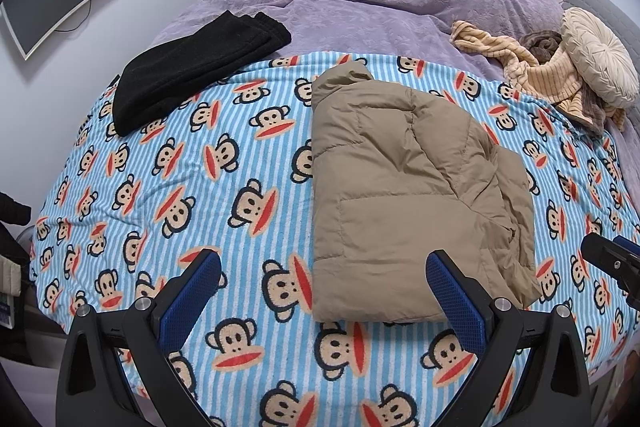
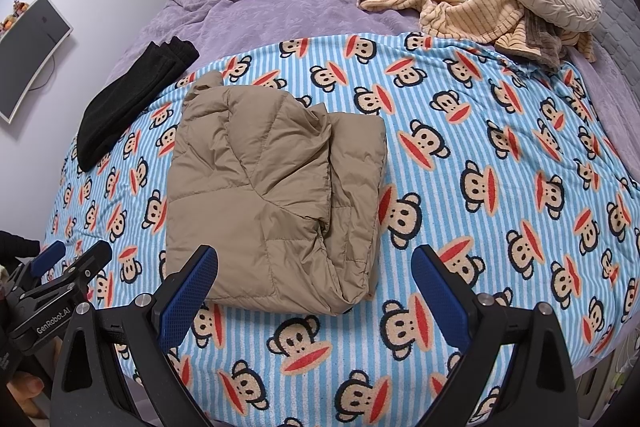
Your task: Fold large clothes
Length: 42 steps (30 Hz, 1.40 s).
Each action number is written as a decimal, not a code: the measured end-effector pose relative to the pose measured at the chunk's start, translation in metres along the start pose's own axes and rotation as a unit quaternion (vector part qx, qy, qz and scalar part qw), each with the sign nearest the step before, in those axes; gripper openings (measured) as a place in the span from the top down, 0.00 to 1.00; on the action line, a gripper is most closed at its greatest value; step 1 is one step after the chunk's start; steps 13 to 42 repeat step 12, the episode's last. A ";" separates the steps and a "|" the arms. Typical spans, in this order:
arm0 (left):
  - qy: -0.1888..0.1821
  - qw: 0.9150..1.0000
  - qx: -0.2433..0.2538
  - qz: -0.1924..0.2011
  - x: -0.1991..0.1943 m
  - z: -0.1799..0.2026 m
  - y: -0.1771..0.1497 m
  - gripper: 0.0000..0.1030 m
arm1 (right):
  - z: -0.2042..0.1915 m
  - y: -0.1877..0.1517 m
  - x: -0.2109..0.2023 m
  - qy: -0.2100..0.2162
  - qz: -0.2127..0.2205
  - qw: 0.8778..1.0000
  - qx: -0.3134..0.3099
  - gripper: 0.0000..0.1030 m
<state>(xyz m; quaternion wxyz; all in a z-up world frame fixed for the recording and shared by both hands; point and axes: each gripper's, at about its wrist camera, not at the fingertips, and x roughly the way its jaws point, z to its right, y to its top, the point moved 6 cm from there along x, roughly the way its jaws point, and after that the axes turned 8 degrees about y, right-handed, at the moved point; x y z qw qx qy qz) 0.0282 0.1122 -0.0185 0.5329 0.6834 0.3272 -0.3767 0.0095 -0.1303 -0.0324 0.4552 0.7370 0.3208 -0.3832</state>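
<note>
While the tan jacket (image 1: 404, 195) lies folded, left gripper (image 1: 324, 291) and right gripper (image 2: 314, 287) hover, fingers spread, empty.

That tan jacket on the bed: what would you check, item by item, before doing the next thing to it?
1. Left gripper open and empty: ok.
2. Right gripper open and empty: ok.
3. Jacket folded into a compact stack: ok, though its right edge looks bunched.
4. Jacket lying fully on the monkey blanket, clear of the bed's edge: ok.
5. Black garment apart from the jacket: ok.
6. Zipper or fasteners closed: cannot tell.
</note>
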 end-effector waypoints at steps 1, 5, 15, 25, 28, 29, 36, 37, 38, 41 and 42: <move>-0.001 1.000 -0.001 0.000 0.000 -0.001 0.000 0.00 | 0.000 0.000 0.000 0.000 0.000 1.000 0.001 0.05; -0.002 1.000 0.000 0.003 -0.001 0.001 0.001 0.00 | 0.000 0.000 0.000 0.000 0.000 1.000 0.000 0.05; -0.005 1.000 0.000 0.002 -0.001 0.003 0.001 0.00 | 0.001 0.000 0.000 0.001 -0.001 1.000 0.000 0.05; -0.005 1.000 0.000 0.002 -0.001 0.003 0.001 0.00 | 0.001 0.000 0.000 0.001 -0.001 1.000 0.000 0.05; -0.005 1.000 0.000 0.002 -0.001 0.003 0.001 0.00 | 0.001 0.000 0.000 0.001 -0.001 1.000 0.000 0.05; -0.005 1.000 0.000 0.002 -0.001 0.003 0.001 0.00 | 0.001 0.000 0.000 0.001 -0.001 1.000 0.000 0.05; -0.005 1.000 0.000 0.002 -0.001 0.003 0.001 0.00 | 0.001 0.000 0.000 0.001 -0.001 1.000 0.000 0.05; -0.005 1.000 0.000 0.002 -0.001 0.003 0.001 0.00 | 0.001 0.000 0.000 0.001 -0.001 1.000 0.000 0.05; -0.005 1.000 0.000 0.002 -0.001 0.003 0.001 0.00 | 0.001 0.000 0.000 0.001 -0.001 1.000 0.000 0.05; -0.005 1.000 0.000 0.002 -0.001 0.003 0.001 0.00 | 0.001 0.000 0.000 0.001 -0.001 1.000 0.000 0.05; -0.005 1.000 0.000 0.002 -0.001 0.003 0.001 0.00 | 0.001 0.000 0.000 0.001 -0.001 1.000 0.000 0.05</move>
